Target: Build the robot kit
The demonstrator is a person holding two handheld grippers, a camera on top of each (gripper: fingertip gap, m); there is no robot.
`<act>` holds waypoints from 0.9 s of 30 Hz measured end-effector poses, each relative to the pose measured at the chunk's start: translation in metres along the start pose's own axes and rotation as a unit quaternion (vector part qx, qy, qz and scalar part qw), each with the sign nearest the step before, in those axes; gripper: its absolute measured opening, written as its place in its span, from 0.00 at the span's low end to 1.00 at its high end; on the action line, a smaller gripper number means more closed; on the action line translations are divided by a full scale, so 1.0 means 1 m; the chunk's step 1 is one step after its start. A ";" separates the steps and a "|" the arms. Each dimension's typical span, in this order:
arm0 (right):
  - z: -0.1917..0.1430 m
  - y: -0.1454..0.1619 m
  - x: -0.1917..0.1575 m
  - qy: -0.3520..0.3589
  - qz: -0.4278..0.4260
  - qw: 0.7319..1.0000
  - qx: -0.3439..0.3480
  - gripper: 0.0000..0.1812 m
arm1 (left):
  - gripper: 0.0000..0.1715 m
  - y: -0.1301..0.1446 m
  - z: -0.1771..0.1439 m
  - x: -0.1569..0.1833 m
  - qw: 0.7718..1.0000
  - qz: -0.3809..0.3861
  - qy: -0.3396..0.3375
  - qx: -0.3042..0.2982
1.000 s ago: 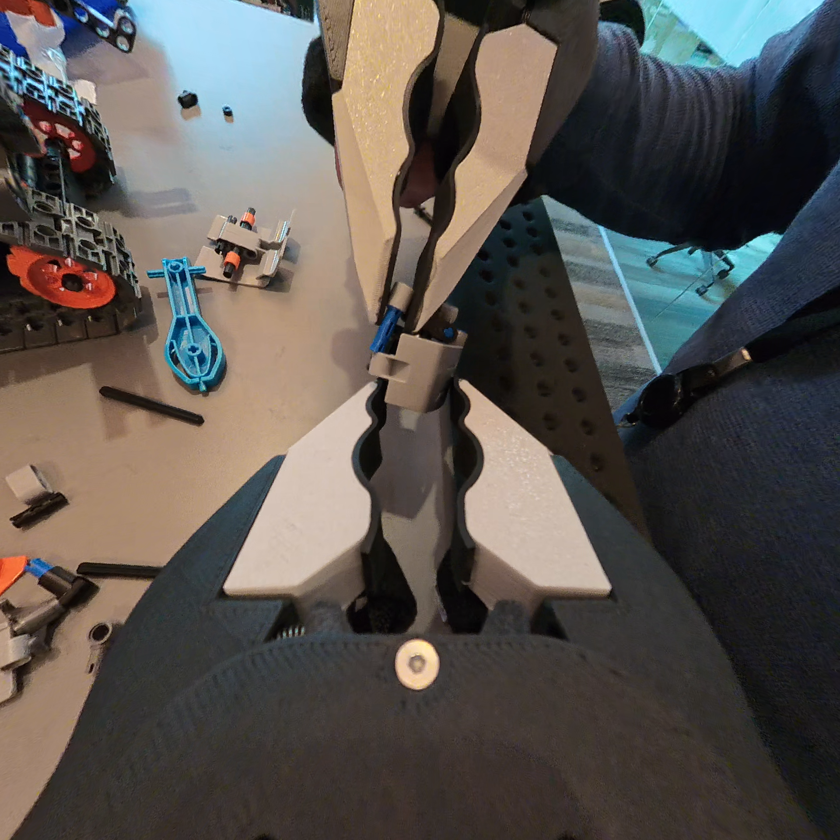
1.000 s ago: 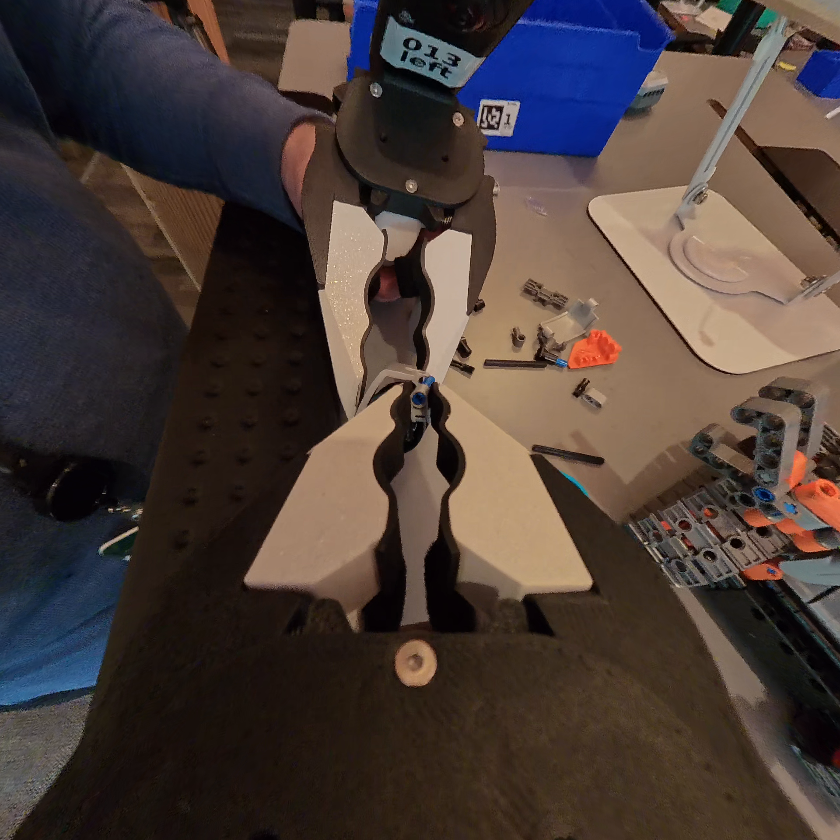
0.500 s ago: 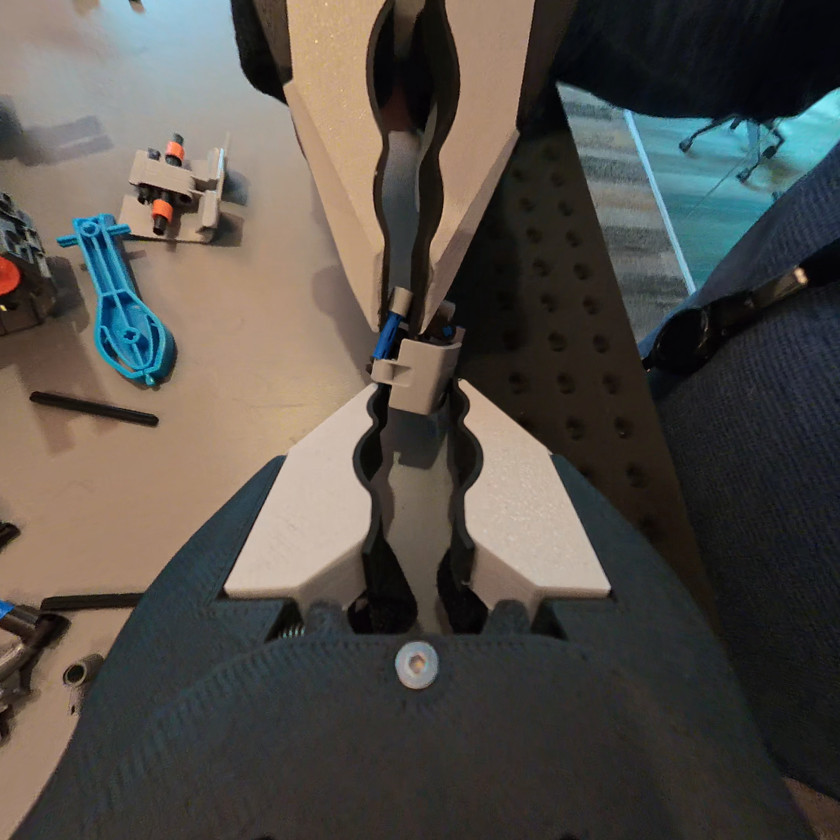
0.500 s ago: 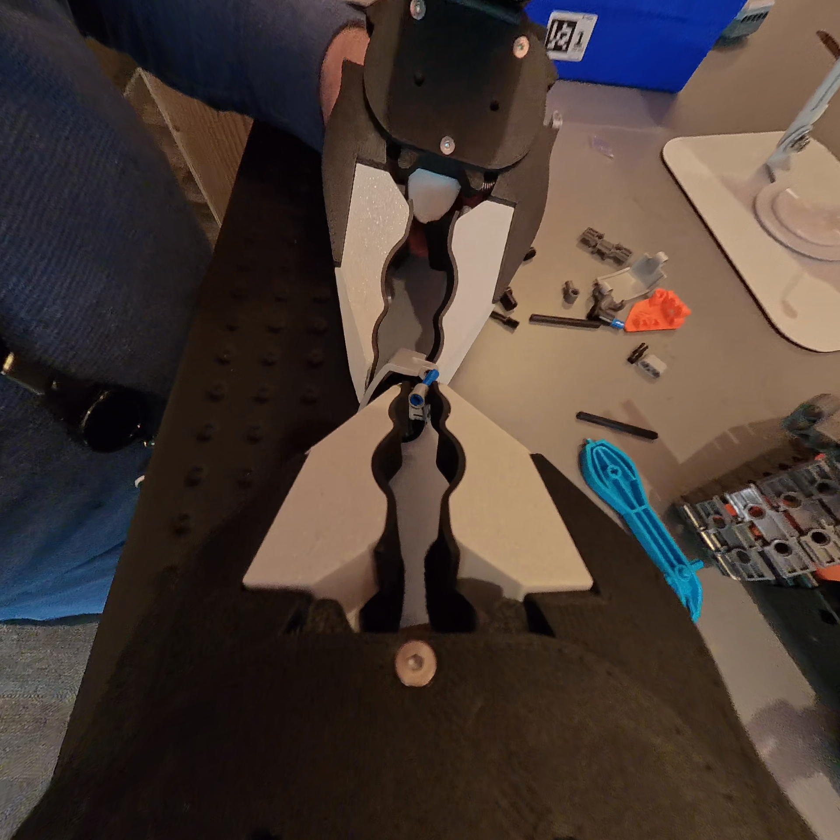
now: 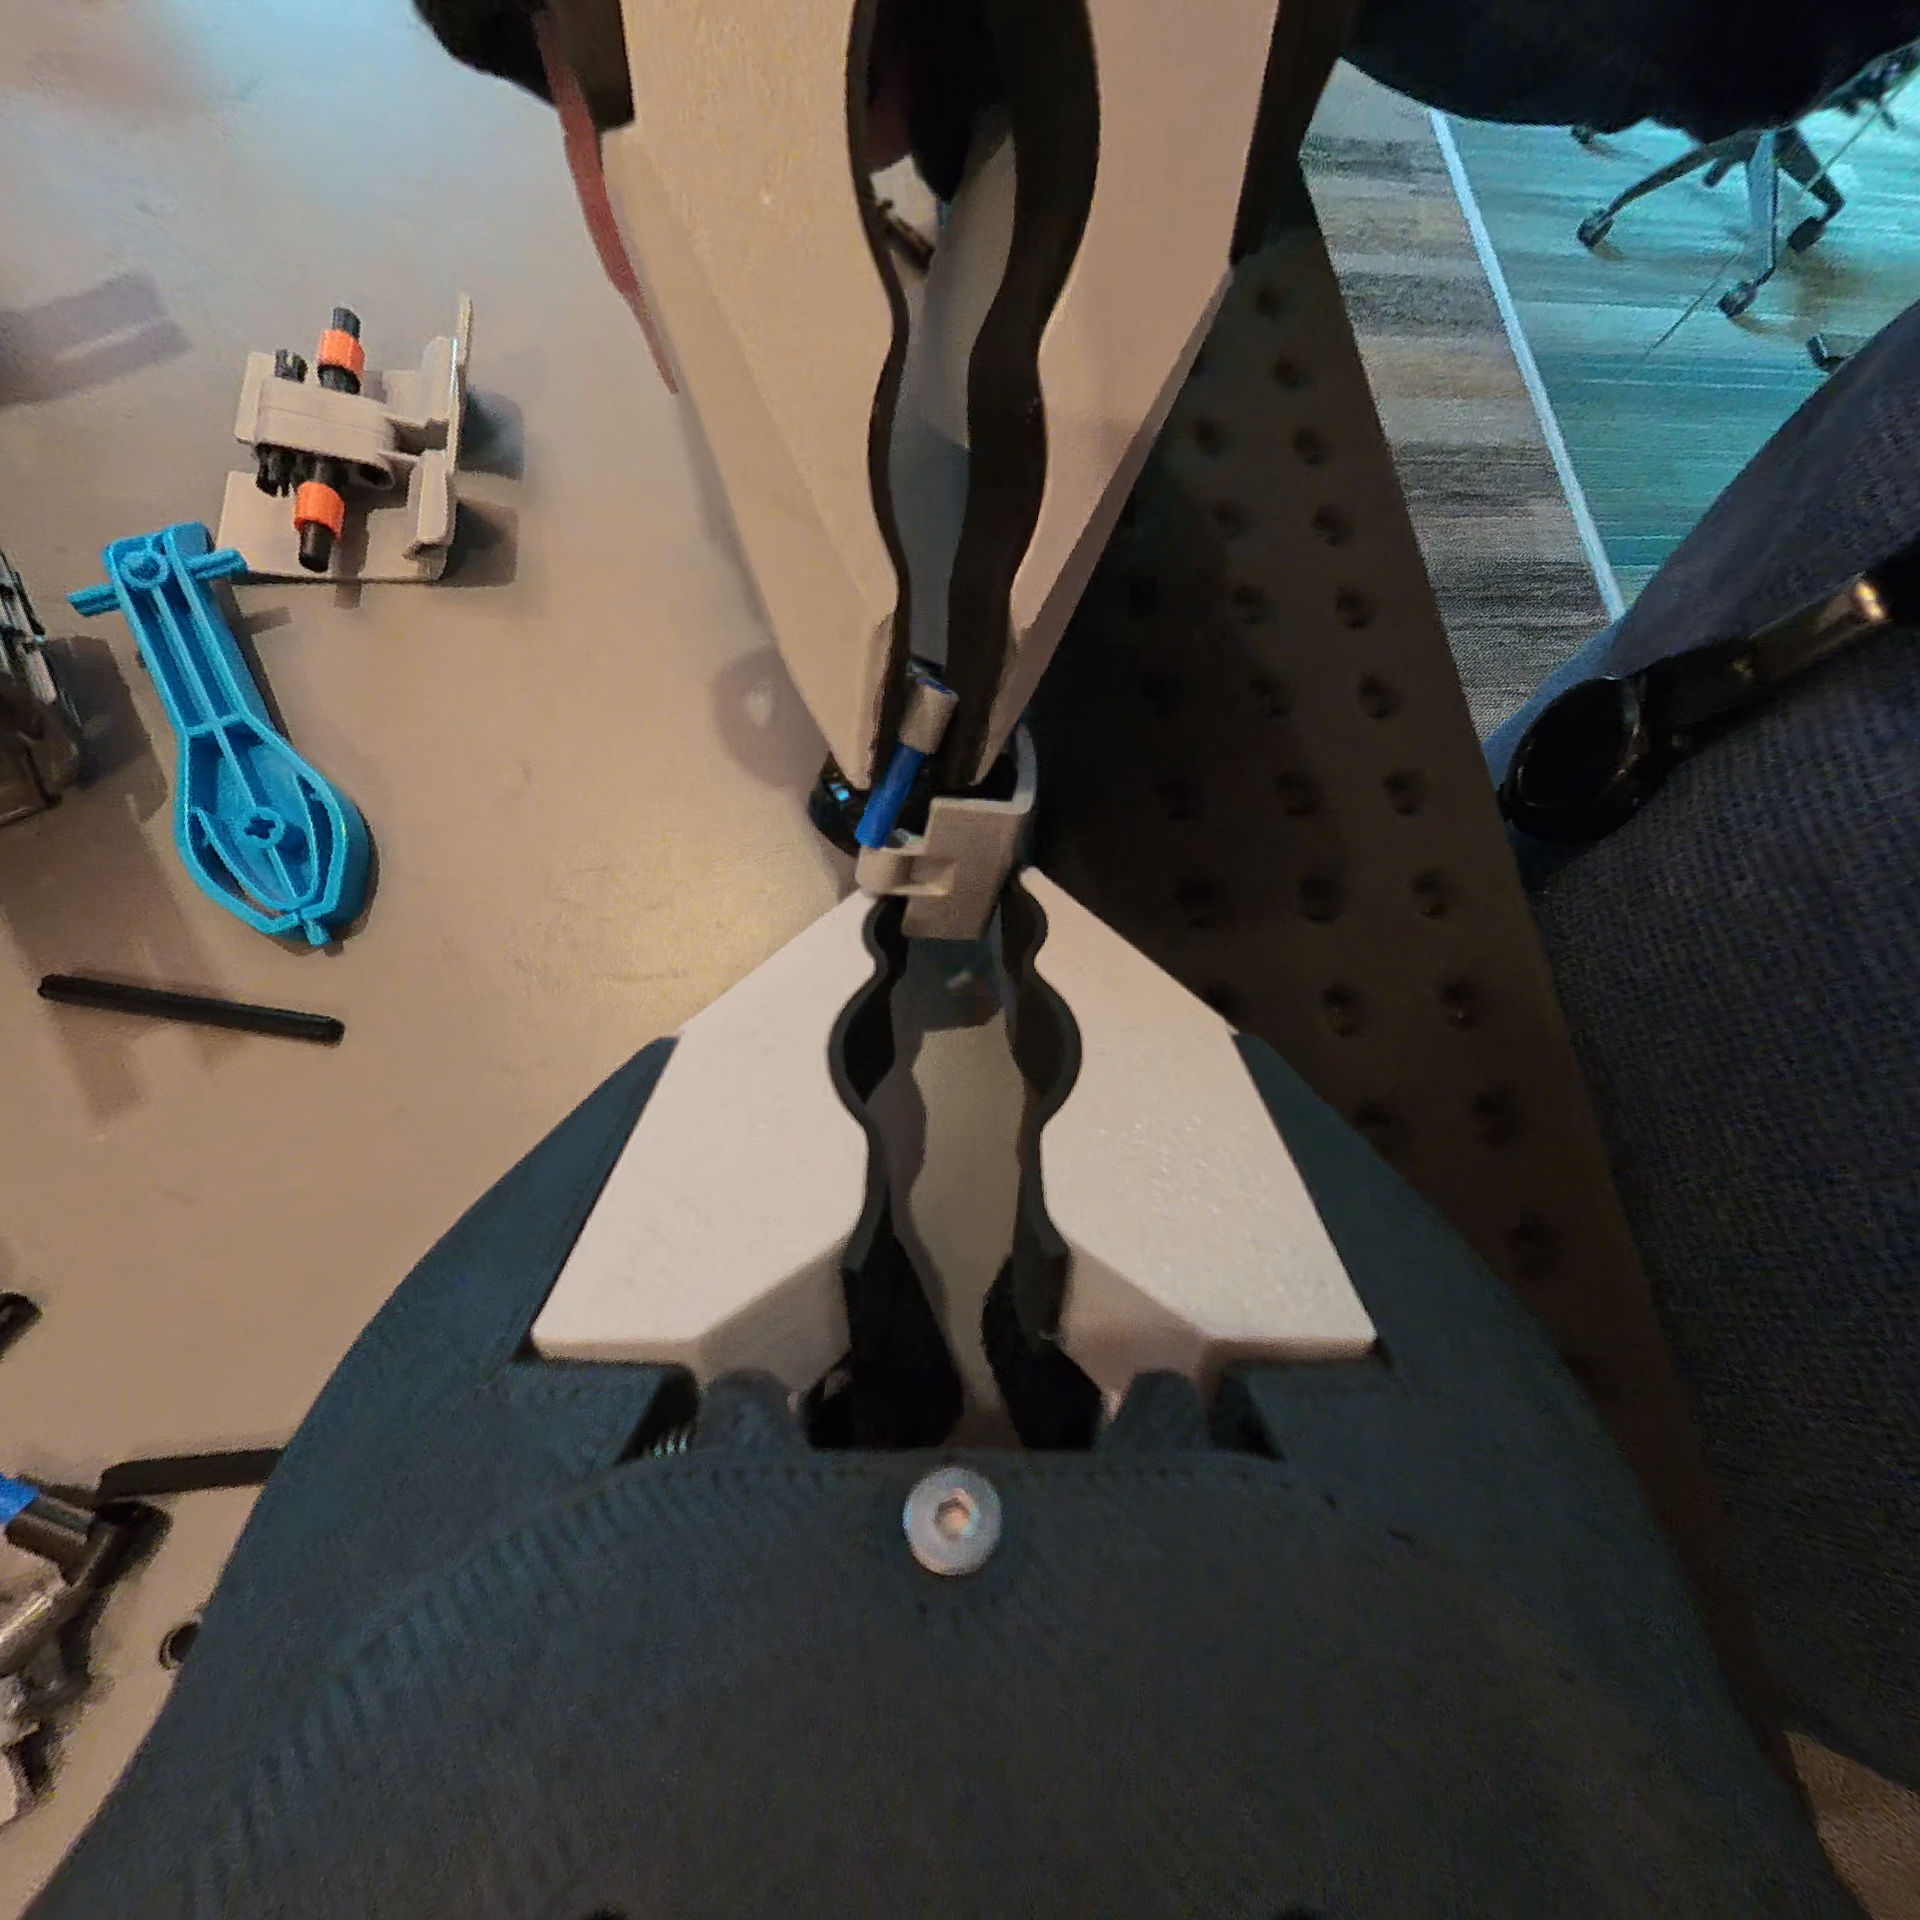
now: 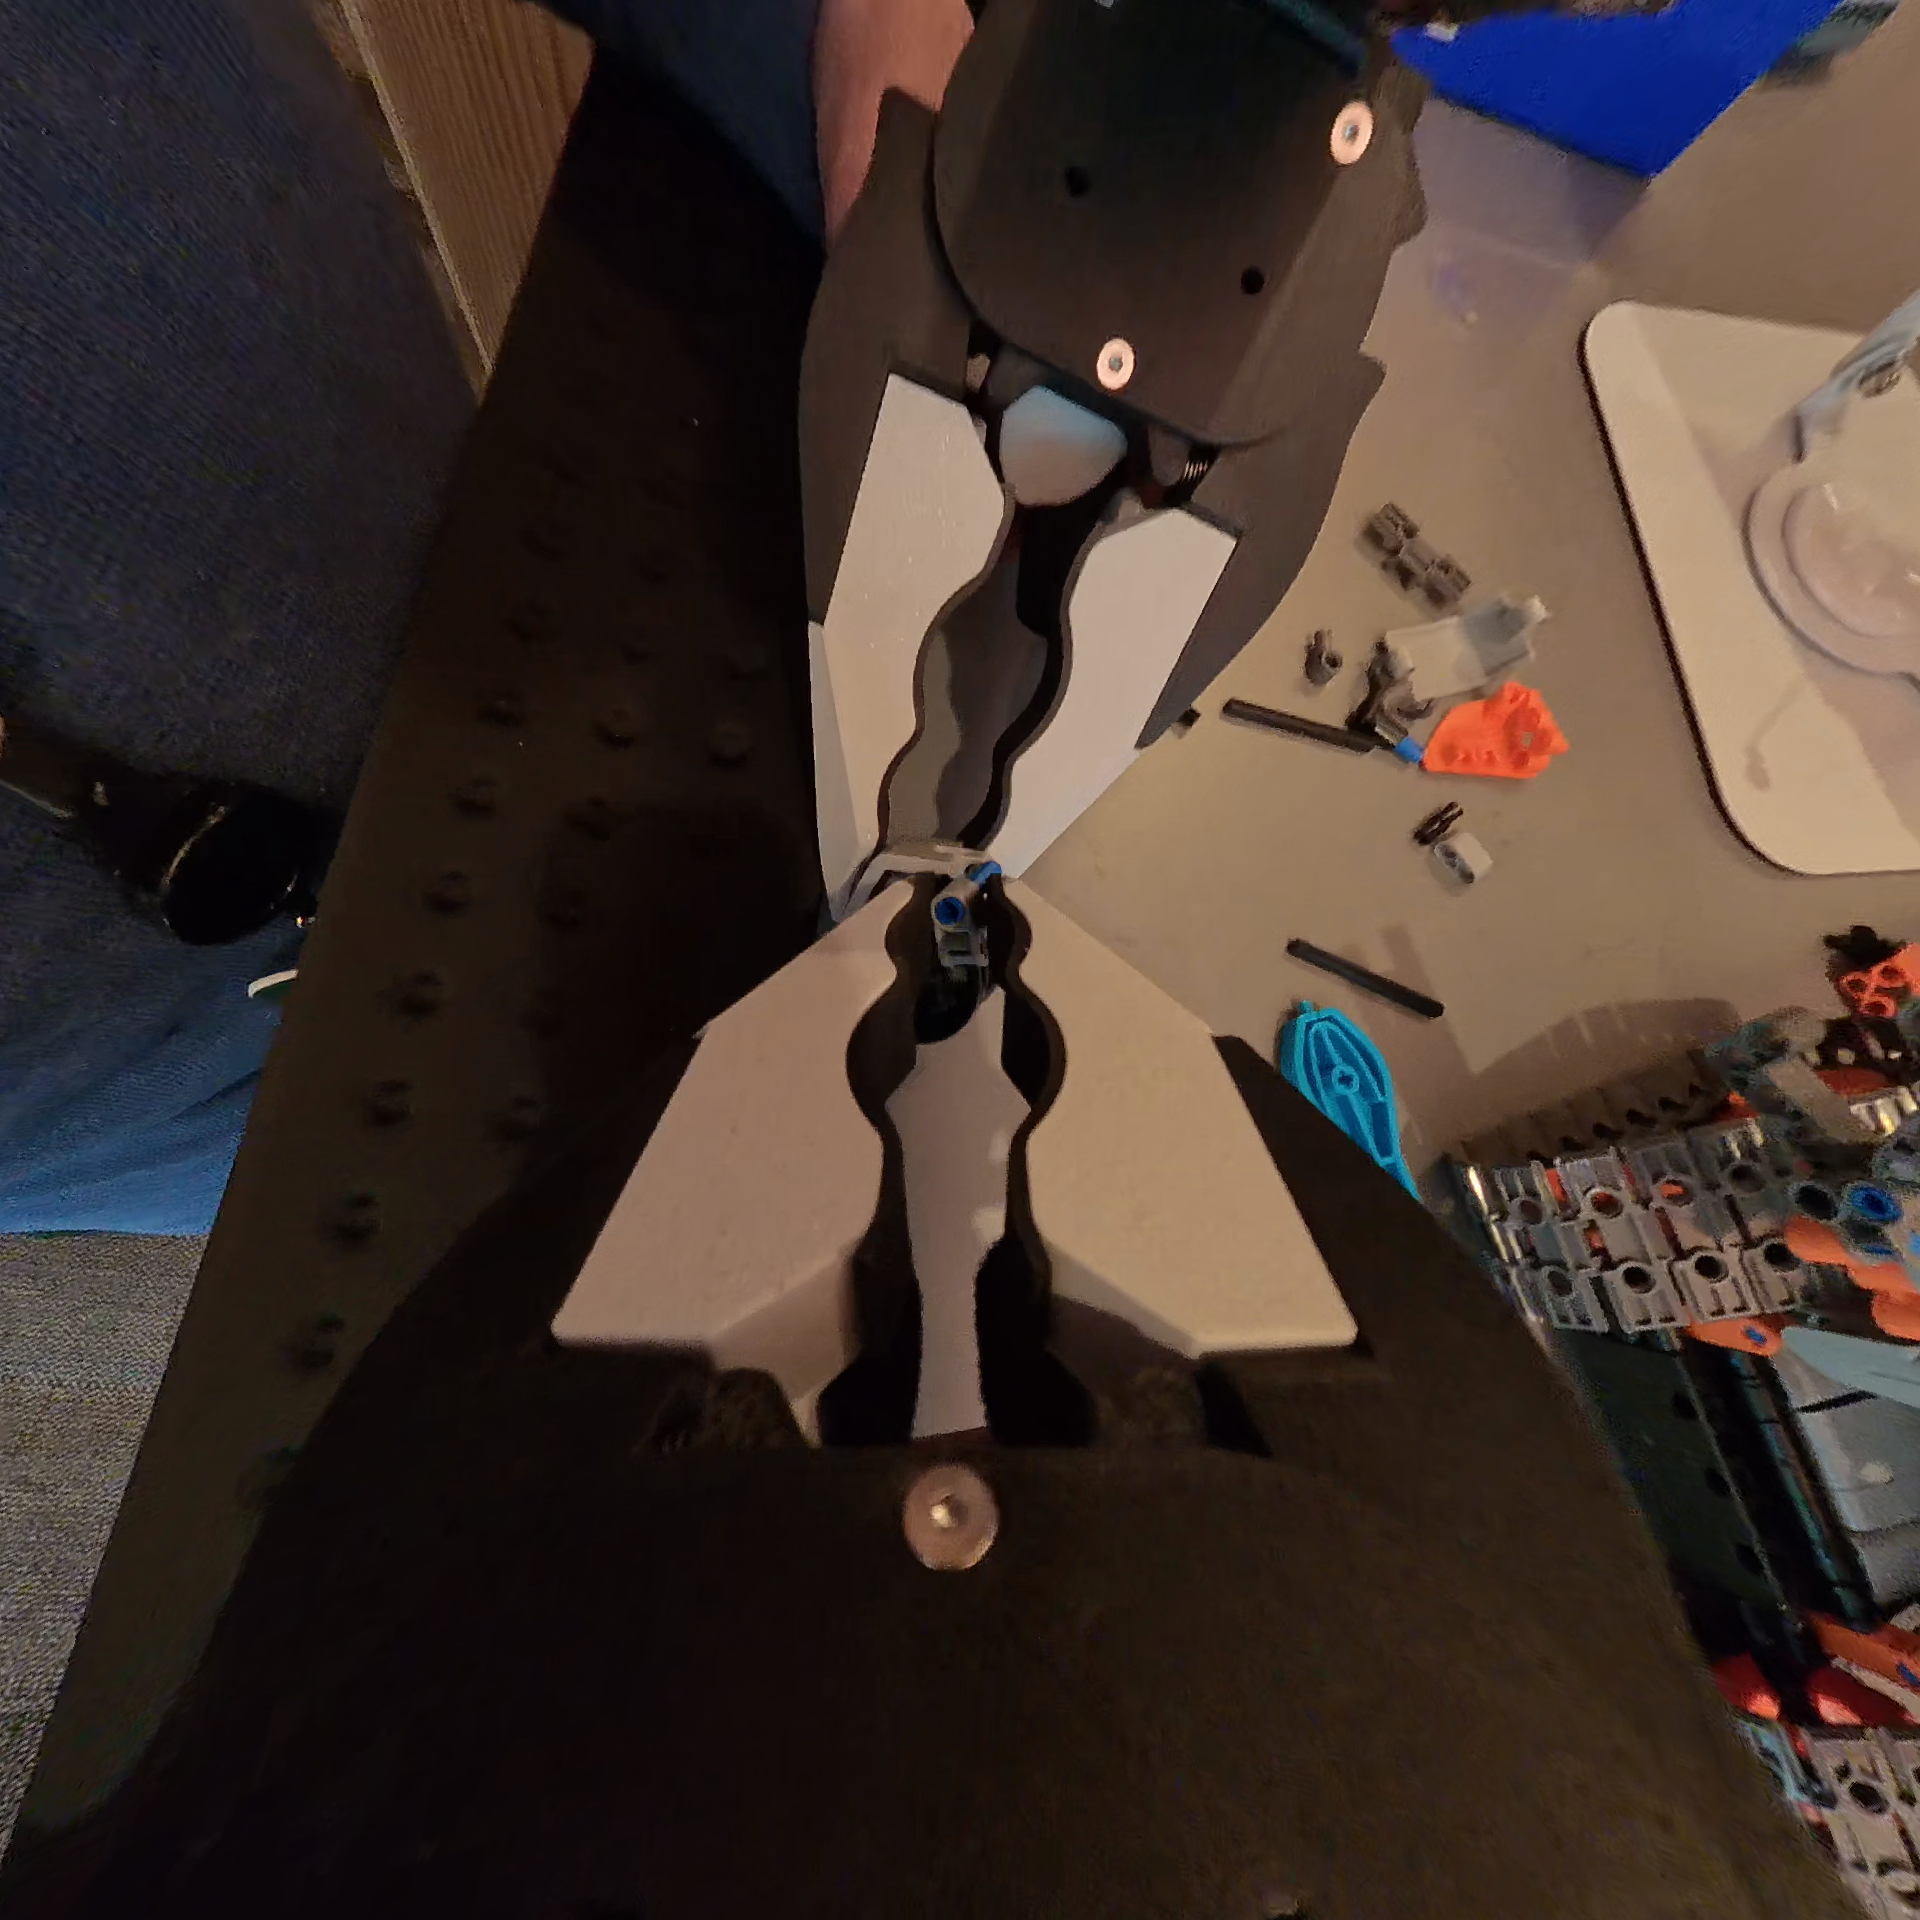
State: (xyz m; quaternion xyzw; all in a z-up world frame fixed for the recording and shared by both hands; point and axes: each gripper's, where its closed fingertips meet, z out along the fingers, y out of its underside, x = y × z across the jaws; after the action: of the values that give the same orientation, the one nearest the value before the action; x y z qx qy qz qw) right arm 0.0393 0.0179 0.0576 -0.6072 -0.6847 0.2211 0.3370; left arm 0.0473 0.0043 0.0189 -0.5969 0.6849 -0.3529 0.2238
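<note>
Grippers meet tip-to-tip above grey table [image 5: 540, 935]: left gripper [image 5: 948, 902] clenched on grey bracket piece [image 5: 951, 857], right gripper [image 6: 961, 914] clenched on small grey/blue pin connector [image 6: 951, 920] pressed vs. bracket, w/ blue lever tool [image 5: 244, 769] lying well apart.

We see our two hand-held grippers tip to tip over the table [image 5: 582, 935] edge, no gap between them. On one side, bare table lies before the blue plastic tool [image 5: 244, 758] and black axle [image 5: 187, 1010]; on the other, the studded black mat [image 5: 1299, 727] lies flat.
</note>
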 end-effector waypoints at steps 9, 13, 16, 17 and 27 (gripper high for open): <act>0.002 0.011 -0.001 -0.030 -0.011 0.999 -0.020 0.03 | 0.07 0.004 0.007 0.000 0.999 0.017 -0.003 -0.028; 0.001 0.014 -0.006 -0.037 -0.005 0.999 -0.008 0.03 | 0.07 0.004 0.009 0.001 1.000 0.012 0.008 -0.026; 0.001 0.015 -0.007 -0.038 -0.005 0.999 -0.008 0.03 | 0.06 0.004 0.009 0.002 1.000 0.009 0.014 -0.026; 0.000 0.015 -0.007 -0.040 -0.004 0.999 -0.011 0.03 | 0.06 0.003 0.010 0.002 1.000 0.009 0.015 -0.025; -0.002 0.019 -0.010 -0.050 -0.017 0.996 -0.076 0.03 | 0.06 0.002 0.013 0.001 0.999 0.030 0.004 -0.039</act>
State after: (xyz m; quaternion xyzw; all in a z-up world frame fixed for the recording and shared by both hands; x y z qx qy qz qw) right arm 0.0542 0.0110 0.0442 -0.6079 -0.7256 0.1928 0.2585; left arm 0.0552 0.0006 0.0094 -0.5833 0.7162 -0.3214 0.2085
